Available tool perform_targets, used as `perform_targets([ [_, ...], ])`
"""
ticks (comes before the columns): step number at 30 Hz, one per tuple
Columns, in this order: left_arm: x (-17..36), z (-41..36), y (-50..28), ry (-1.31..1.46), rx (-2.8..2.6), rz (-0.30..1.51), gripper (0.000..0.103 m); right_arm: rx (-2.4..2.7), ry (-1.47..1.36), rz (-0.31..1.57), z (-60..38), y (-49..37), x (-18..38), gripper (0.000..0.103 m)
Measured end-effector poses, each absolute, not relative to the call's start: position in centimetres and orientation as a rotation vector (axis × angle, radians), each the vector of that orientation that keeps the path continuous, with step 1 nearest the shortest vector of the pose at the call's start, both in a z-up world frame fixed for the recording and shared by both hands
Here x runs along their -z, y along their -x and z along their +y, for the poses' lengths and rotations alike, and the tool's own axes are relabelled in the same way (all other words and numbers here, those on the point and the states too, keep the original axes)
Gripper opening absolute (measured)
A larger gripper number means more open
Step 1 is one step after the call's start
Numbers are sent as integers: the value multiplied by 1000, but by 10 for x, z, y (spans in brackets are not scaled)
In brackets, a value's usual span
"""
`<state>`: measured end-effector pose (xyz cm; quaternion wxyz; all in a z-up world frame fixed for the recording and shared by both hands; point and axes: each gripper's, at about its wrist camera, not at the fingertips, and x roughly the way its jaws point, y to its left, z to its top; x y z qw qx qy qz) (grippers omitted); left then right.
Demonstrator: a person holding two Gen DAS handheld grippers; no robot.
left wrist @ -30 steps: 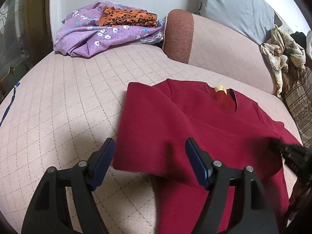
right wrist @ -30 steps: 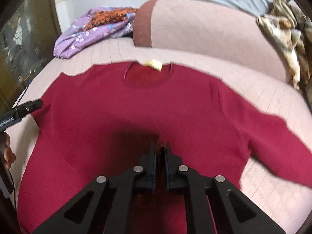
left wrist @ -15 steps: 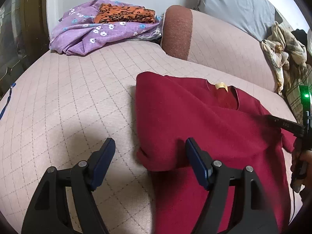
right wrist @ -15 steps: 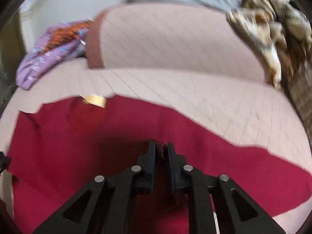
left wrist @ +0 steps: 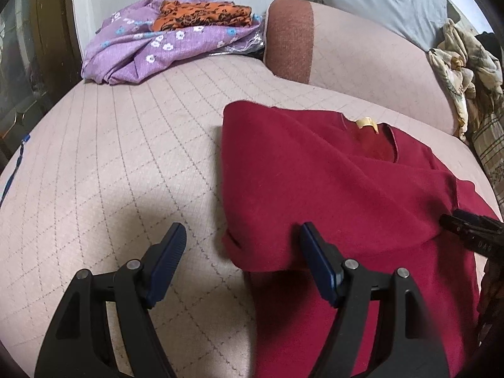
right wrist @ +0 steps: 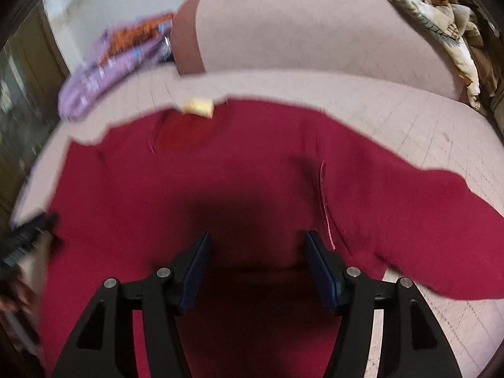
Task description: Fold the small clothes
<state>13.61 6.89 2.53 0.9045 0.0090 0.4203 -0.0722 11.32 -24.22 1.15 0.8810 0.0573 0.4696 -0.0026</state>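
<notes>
A dark red long-sleeved top [left wrist: 315,170] lies on the pink quilted sofa seat [left wrist: 119,157], neck and yellow label [left wrist: 365,122] at the far side. Its left sleeve is folded over the body, with the cuff [left wrist: 239,245] near my left gripper [left wrist: 242,245], which is open and empty just above the cuff. In the right wrist view the top [right wrist: 220,170] fills the middle, its right sleeve [right wrist: 425,208] spread out to the right. My right gripper [right wrist: 256,255] is open and empty above the top's body; it also shows in the left wrist view [left wrist: 472,233].
A purple flowered cloth [left wrist: 151,50] with an orange patterned cloth [left wrist: 201,12] on it lies at the far left of the sofa. The pink backrest [left wrist: 362,56] rises behind. Crumpled beige fabric [left wrist: 463,63] hangs at the far right. A dark wooden cabinet [left wrist: 34,47] stands to the left.
My right gripper, shut before, has opened over the top's body and swung back left. The folded left sleeve now lies on the body. My left gripper stayed open and shifted left slightly.
</notes>
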Motion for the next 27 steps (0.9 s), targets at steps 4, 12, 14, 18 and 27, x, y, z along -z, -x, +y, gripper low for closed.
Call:
perform_targets([
  [4, -32, 69, -133, -13, 162, 851, 74, 37, -18, 957, -230, -102, -18, 62],
  [12, -46, 66, -122, 5, 191, 799, 74, 63, 12, 912, -221, -75, -40, 71],
  [14, -47, 63, -120, 6, 205, 790, 74, 80, 27, 898, -217, -70, -43, 71],
  [18, -50, 57, -116, -3, 226, 775, 76, 96, 36, 874, -214, -61, -47, 76],
  [27, -50, 45, -113, -11, 256, 780, 84, 127, -23, 875, -231, -45, -49, 83],
])
